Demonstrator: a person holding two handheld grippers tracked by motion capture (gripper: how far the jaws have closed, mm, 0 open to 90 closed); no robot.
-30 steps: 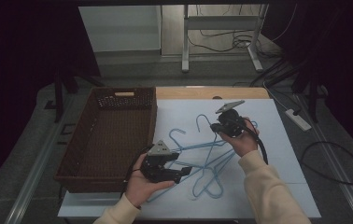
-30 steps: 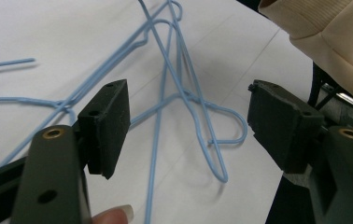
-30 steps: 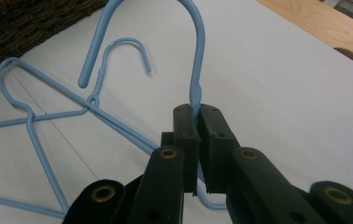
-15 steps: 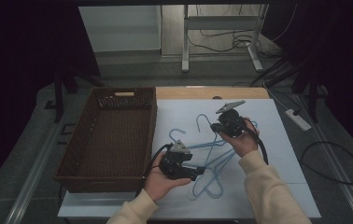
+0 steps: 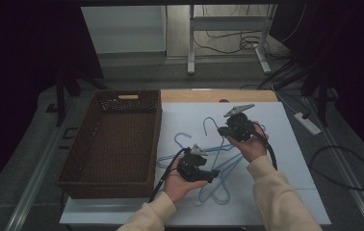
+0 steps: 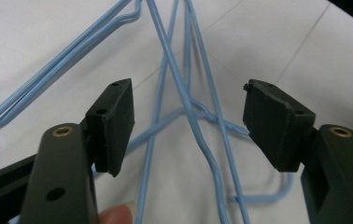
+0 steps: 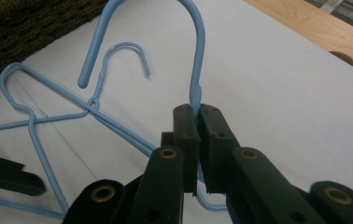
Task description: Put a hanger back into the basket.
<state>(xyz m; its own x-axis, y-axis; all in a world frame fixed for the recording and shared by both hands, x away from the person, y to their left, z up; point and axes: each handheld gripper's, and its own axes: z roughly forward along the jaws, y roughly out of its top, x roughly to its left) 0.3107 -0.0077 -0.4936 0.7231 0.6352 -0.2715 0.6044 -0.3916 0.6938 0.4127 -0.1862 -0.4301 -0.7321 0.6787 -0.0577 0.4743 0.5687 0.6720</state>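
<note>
Right gripper view, claw [image 7: 198, 140] pinching thin blue wire hanger [image 7: 194, 56], curved hook

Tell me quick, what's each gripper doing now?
Left gripper: open, fingers just closing around blue hanger wires.
Right gripper: shut on a blue hanger's neck.

No text, label, brand, number or sign can be read anywhere: none on the pale blue wire hangers [image 5: 218, 161], the dark brown woven basket [image 5: 112, 139] or the white-covered bench [image 5: 286, 144].
</note>
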